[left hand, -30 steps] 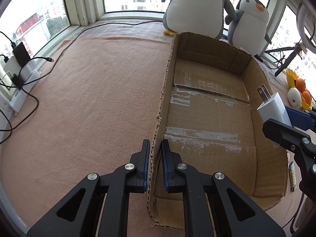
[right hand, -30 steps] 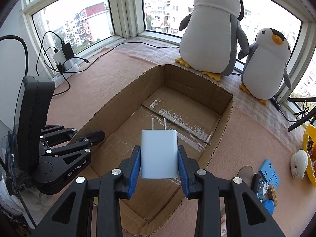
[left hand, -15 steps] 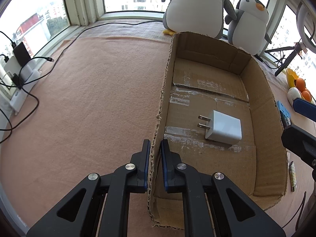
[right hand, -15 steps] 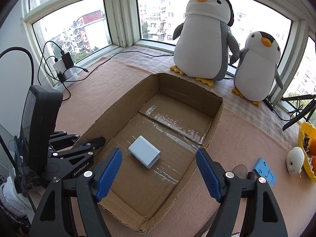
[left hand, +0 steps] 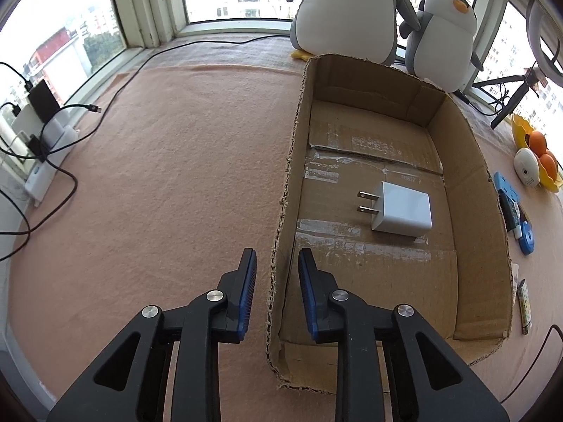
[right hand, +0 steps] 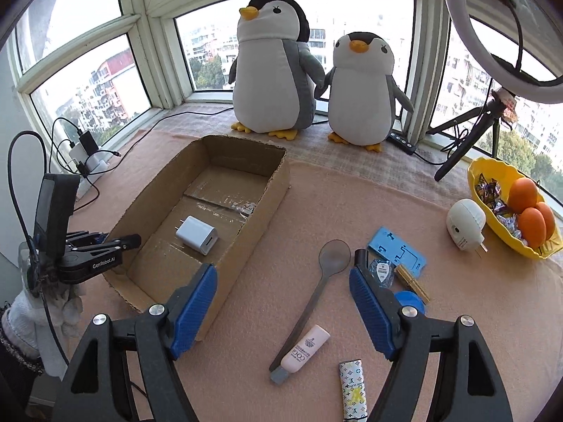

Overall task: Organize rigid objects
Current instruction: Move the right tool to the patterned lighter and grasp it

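Inside the cardboard box the white charger lay flat on the floor, so that drop was done and the next pick probably called for the spoon or tube. Right gripper hung wide and empty over them. Left gripper, jaws just easing apart, straddled the box wall, seemingly clear of it.
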Motion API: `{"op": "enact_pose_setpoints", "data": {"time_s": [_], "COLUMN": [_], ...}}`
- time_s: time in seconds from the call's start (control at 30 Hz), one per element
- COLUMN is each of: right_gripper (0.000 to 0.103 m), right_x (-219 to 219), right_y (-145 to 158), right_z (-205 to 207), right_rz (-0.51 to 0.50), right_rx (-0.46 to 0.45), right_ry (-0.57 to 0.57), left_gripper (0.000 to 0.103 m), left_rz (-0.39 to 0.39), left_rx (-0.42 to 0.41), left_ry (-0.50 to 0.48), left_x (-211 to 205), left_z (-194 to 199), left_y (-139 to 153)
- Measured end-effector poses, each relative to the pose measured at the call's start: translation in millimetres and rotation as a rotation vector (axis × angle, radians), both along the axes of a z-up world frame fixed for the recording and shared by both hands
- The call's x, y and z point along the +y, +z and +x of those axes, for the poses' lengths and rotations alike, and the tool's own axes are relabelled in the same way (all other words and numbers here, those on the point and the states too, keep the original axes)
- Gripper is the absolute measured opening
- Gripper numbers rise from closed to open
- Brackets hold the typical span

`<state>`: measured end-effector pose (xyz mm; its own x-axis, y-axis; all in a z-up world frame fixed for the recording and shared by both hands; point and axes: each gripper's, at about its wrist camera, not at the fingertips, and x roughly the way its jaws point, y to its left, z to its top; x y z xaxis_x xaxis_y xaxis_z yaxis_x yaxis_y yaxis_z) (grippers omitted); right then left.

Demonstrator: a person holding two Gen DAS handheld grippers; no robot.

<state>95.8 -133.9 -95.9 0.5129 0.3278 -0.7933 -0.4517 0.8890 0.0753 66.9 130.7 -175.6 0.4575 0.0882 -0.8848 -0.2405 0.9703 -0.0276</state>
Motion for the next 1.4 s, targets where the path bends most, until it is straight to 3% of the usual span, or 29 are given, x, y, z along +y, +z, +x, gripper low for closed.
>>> {"op": "enact_pose_setpoints", "data": {"time_s": [0.1, 0.17, 0.2, 0.37, 0.57, 0.7, 0.83, 0.93, 1.17, 1.4], "right_gripper": [0.074, 0.074, 0.074, 0.074, 0.073, 0.062, 0.059, 0.049, 0.048, 0.038], "right_x": [-31, -48, -57, -87, -97, -91, -84, -80, -63, -52], "right_y": [-1, -2, -3, -14, -31, -44, -59, -71, -90, -101], "right_z": [1, 1, 0, -4, -10, -10, -7, -4, 0, 0], "right_rz": [0.011, 0.004, -0.003, -0.029, -0.067, -0.092, -0.123, -0.148, -0.223, -0.292], "right_rx": [0.021, 0.032, 0.034, 0.066, 0.119, 0.168, 0.222, 0.262, 0.295, 0.312], "right_ry": [-0.049, -0.074, -0.084, -0.104, -0.050, 0.015, 0.066, 0.093, 0.132, 0.146], "left_gripper": [0.029, 0.044, 0.046, 0.046, 0.046, 0.046, 0.046, 0.046, 0.046, 0.046], "left_rz": [0.001, 0.003, 0.009, 0.025, 0.033, 0.037, 0.038, 0.036, 0.029, 0.032], "left_rx": [-0.002, -0.004, -0.009, -0.029, -0.050, -0.070, -0.083, -0.087, -0.097, -0.104], "left_ry": [0.012, 0.010, 0.011, 0.021, 0.040, 0.058, 0.081, 0.100, 0.122, 0.116], "left_x": [1, -1, -1, -4, -4, -2, 1, 2, 1, -2], "left_z": [-2, -3, -4, -10, -23, -38, -55, -66, -80, -80], "left_y": [3, 6, 8, 20, 35, 46, 54, 58, 62, 65]}}
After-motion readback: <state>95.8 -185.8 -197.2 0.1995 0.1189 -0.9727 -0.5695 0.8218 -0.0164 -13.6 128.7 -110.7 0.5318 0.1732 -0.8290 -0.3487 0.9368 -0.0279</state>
